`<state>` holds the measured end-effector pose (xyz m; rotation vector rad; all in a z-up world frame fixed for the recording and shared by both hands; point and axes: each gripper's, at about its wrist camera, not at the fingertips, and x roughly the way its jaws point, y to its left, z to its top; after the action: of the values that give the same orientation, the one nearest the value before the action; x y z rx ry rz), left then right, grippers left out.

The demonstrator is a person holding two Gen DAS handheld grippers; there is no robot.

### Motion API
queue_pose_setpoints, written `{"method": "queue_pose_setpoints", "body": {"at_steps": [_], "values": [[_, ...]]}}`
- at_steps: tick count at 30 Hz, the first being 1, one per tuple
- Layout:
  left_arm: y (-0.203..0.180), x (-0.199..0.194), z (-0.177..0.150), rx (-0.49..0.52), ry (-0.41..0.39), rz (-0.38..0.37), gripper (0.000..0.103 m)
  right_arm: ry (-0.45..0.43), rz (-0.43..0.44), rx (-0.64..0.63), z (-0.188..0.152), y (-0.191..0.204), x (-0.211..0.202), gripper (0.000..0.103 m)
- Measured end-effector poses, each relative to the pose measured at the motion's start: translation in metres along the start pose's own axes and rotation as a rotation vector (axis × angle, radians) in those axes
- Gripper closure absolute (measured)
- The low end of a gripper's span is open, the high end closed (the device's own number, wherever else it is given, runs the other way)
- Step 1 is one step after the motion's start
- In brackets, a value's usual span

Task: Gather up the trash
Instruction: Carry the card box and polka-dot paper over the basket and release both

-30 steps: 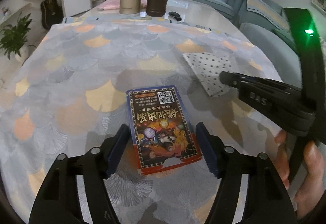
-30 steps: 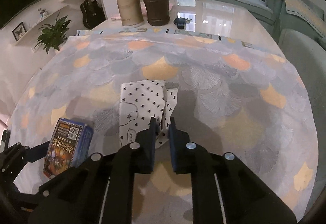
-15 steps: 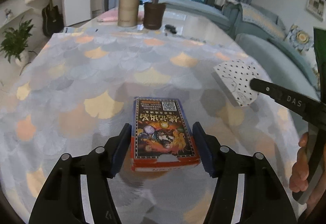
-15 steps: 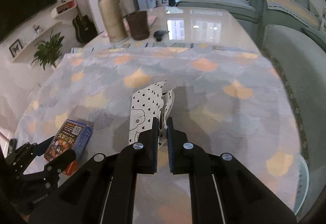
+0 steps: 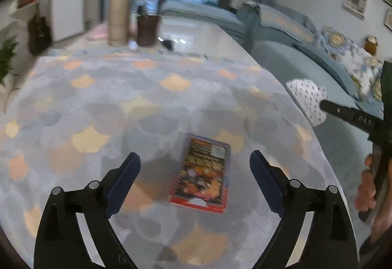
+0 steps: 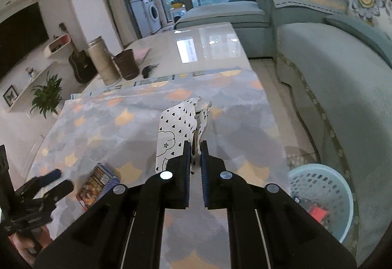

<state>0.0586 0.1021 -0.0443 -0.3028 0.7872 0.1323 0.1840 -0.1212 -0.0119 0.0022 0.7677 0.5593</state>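
A colourful card box [image 5: 204,172] lies flat on the patterned tablecloth [image 5: 122,102]. My left gripper [image 5: 194,163] is open above it, fingers wide on either side, not touching it. The box also shows in the right wrist view [image 6: 96,183] beside the left gripper [image 6: 52,181]. My right gripper [image 6: 195,146] is shut on a white wrapper with black hearts [image 6: 177,127], held up off the table. In the left wrist view the wrapper [image 5: 307,100] hangs past the table's right edge, pinched in the right gripper [image 5: 325,105].
A light blue perforated basket [image 6: 323,195] with red scraps stands on the floor right of the table. A tall beige flask [image 5: 118,19], a brown cup [image 5: 147,30] and a dark key fob [image 6: 148,69] stand at the far end. A blue sofa [image 6: 343,78] runs along the right.
My left gripper opened wider and rose away from the card box. My right gripper lifted the heart wrapper higher and carried it right, and the basket came into view.
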Motion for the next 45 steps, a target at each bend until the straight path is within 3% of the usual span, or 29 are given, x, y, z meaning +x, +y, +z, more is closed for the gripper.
{"method": "queue_pose_setpoints", "body": {"at_steps": [6, 9, 10, 12, 19, 23, 28, 33, 36, 45], "values": [[-0.013, 0.039, -0.009, 0.080, 0.130, 0.089, 0.016, -0.004, -0.009, 0.012, -0.006, -0.017, -0.013, 0.097], [-0.022, 0.050, -0.010, 0.128, 0.144, 0.172, 0.028, -0.011, -0.014, 0.027, -0.009, -0.030, -0.021, 0.097], [-0.025, 0.051, -0.010, 0.143, 0.143, 0.188, 0.039, -0.014, -0.017, 0.032, -0.010, -0.035, -0.024, 0.097], [-0.030, 0.050, -0.007, 0.158, 0.141, 0.189, 0.044, -0.020, -0.023, 0.043, -0.012, -0.045, -0.030, 0.097], [-0.067, 0.026, 0.004, 0.139, 0.015, 0.073, 0.046, -0.072, -0.042, 0.106, -0.013, -0.082, -0.057, 0.097], [-0.114, 0.012, 0.018, 0.184, -0.067, 0.002, 0.046, -0.113, -0.063, 0.155, -0.013, -0.109, -0.078, 0.097], [-0.180, 0.008, 0.031, 0.251, -0.114, -0.097, 0.046, -0.133, -0.104, 0.248, -0.017, -0.157, -0.095, 0.097], [-0.242, 0.018, 0.035, 0.297, -0.118, -0.201, 0.045, -0.106, -0.156, 0.328, -0.024, -0.196, -0.097, 0.097], [-0.277, 0.039, 0.029, 0.321, -0.093, -0.259, 0.045, -0.039, -0.154, 0.385, -0.033, -0.221, -0.086, 0.097], [-0.318, 0.101, -0.002, 0.344, 0.042, -0.316, 0.045, 0.182, -0.223, 0.510, -0.064, -0.259, -0.032, 0.096]]}}
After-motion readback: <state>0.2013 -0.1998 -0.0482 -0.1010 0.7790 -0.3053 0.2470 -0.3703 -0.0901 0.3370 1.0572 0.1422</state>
